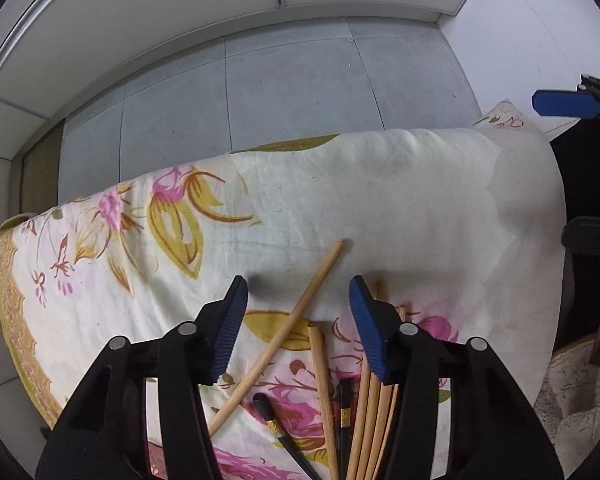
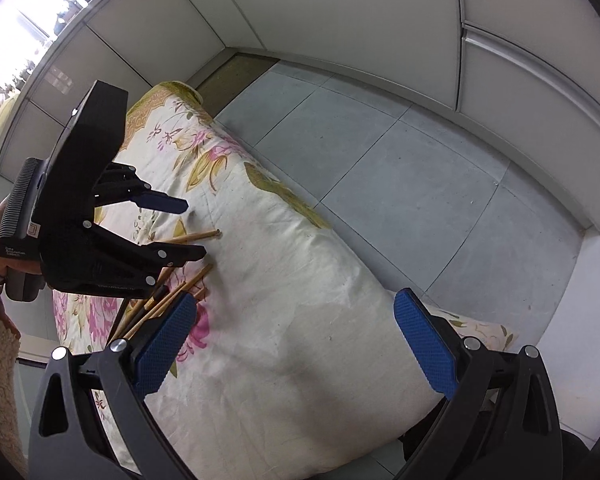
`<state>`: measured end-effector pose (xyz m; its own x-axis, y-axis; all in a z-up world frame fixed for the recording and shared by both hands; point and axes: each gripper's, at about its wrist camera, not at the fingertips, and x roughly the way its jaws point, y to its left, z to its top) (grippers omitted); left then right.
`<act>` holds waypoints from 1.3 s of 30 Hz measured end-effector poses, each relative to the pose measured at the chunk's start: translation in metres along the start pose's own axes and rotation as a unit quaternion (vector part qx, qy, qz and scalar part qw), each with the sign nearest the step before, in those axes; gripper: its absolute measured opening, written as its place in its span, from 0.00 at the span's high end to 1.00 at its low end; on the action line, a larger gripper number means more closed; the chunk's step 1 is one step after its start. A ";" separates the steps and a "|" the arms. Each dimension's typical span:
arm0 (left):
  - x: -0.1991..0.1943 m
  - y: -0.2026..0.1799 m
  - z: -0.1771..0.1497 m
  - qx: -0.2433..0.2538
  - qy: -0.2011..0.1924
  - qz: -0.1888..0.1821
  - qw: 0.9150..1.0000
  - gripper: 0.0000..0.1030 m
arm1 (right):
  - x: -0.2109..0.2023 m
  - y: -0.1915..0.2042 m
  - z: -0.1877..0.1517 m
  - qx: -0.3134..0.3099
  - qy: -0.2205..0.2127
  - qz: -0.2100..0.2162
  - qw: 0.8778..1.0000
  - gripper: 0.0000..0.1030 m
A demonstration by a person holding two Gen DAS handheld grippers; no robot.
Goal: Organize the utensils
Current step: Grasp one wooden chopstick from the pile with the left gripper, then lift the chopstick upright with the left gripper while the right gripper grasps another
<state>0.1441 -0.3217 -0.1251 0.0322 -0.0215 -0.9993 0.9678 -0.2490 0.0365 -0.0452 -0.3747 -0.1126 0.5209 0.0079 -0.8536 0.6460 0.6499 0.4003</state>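
Note:
Several wooden chopsticks and two black chopsticks lie loose on a floral cloth over a table. One wooden chopstick lies slanted between my left gripper's fingers. My left gripper is open, just above the pile, holding nothing; it also shows in the right wrist view. My right gripper is open and empty over the bare cloth, to the right of the chopsticks. Its blue fingertip shows at the right edge of the left wrist view.
The cloth-covered table ends at a far edge above a grey tiled floor. White cabinets line the walls beyond. A black chair-like object stands at the table's right end.

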 end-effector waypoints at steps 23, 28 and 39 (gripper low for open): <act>-0.075 0.038 -0.058 -0.231 -0.204 0.079 0.948 0.96 | 0.003 0.021 -0.009 -0.075 -0.018 -0.062 0.995 0.07; -0.143 0.034 -0.124 -0.350 -0.311 0.131 0.874 0.96 | -0.001 0.033 -0.018 -0.108 -0.035 -0.081 0.990 0.07; -0.281 -0.025 -0.242 -0.464 -0.479 0.223 0.711 0.96 | -0.019 0.069 -0.031 -0.130 -0.047 0.007 0.990 0.07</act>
<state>0.1709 -0.0756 0.1517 0.6330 -0.6583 -0.4074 0.6765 0.7262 -0.1224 -0.0283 -0.3068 -0.0790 0.5869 -0.0444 -0.8084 0.4792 0.8239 0.3026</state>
